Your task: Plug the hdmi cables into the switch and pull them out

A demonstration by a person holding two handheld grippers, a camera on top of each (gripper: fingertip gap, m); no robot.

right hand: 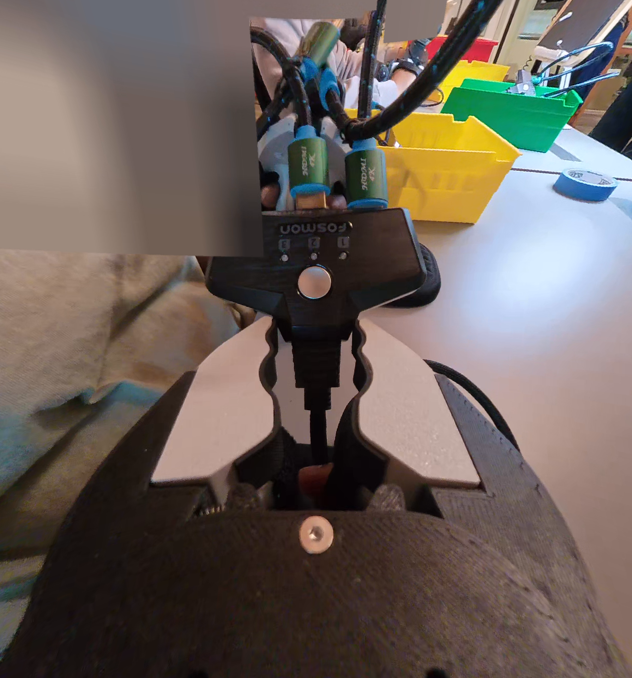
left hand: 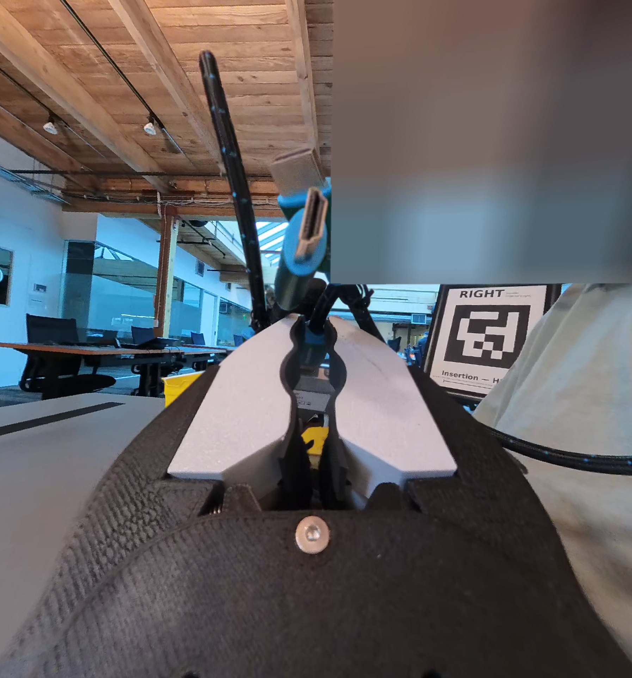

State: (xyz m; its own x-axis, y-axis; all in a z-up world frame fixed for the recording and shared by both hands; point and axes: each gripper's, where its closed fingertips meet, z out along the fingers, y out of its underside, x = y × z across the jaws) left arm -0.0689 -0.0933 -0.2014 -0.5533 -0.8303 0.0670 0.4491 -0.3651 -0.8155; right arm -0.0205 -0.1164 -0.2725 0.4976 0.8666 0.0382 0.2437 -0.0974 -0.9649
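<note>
Clamping the narrow tail end of the black switch (right hand: 314, 271), the right gripper (right hand: 315, 330) has its two grey fingers (right hand: 233, 396) pressed against the sides of the ribbed collar where the switch's own lead leaves it. The switch sticks straight out ahead of the fingertips, raised a little above the pale grey table (right hand: 527, 293), with its round silver button facing up.

Two green-and-blue hdmi plugs meet its far edge. The plug on the right (right hand: 365, 174) sits fully home, its blue collar touching the housing. The plug beside it (right hand: 309, 165) shows a strip of gold metal between collar and housing, so it is only partly in.

Behind that plug sits the left gripper (left hand: 312, 341). In its own view the fingers are closed around a blue-collared plug body (left hand: 312, 337) right at the tips, nearly touching each other. A loose plug end (left hand: 307, 223) hangs above them with its metal connector bare, and a black braided cable (left hand: 230, 176) rises beside it.

A yellow bin (right hand: 446, 172) stands just right of the switch, a green bin (right hand: 508, 110) farther back, and a roll of blue tape (right hand: 585, 183) lies flat on the table well to the right. A marker card (left hand: 486, 334) stands behind the left gripper.
</note>
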